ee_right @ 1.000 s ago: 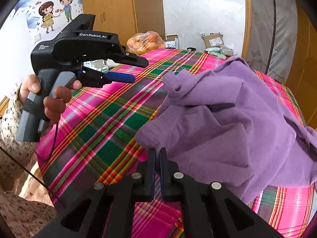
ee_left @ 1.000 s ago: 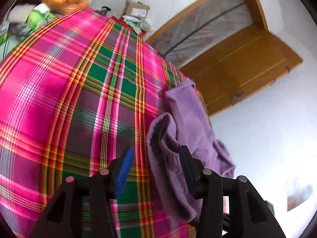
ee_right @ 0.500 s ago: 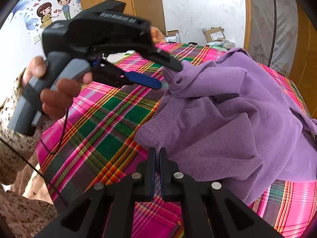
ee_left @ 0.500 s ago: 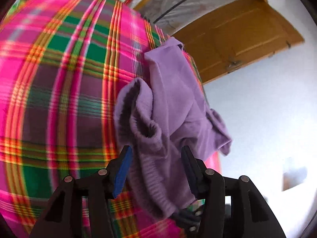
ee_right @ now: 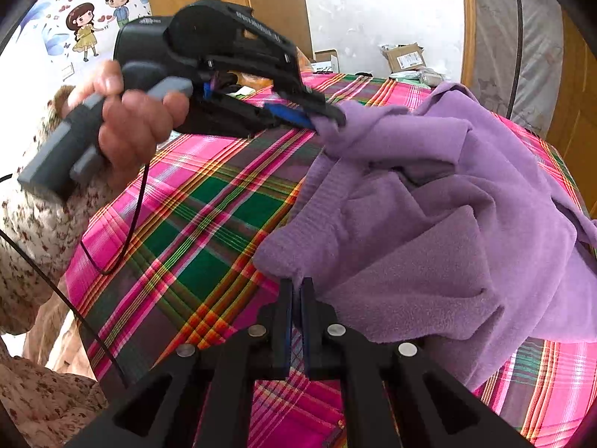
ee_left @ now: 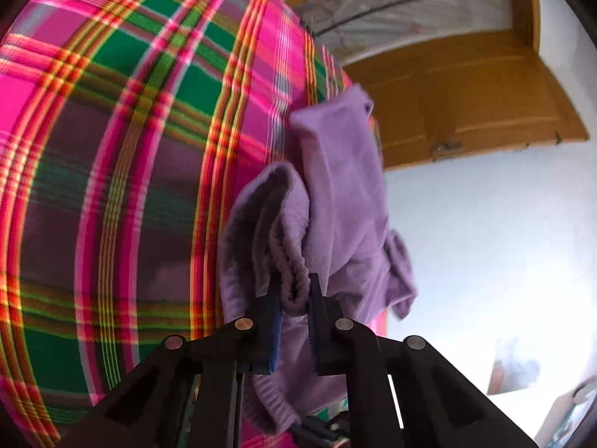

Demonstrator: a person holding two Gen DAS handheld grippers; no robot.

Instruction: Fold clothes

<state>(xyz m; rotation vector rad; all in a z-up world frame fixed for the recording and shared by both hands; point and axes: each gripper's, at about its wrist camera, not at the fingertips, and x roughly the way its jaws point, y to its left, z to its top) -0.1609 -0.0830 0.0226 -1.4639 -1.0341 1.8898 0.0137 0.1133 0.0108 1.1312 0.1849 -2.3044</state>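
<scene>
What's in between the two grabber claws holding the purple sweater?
In the right wrist view, a ribbed edge of the purple sweater runs from the left gripper to the right gripper, over the plaid cloth.

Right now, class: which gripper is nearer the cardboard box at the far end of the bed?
Left. The left gripper grips the purple garment farther up the bed toward the cardboard box; the right gripper grips its near edge.

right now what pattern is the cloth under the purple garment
Plaid cloth: pink, green and dark bands with orange-yellow stripes. Clearest in the right wrist view.
</scene>
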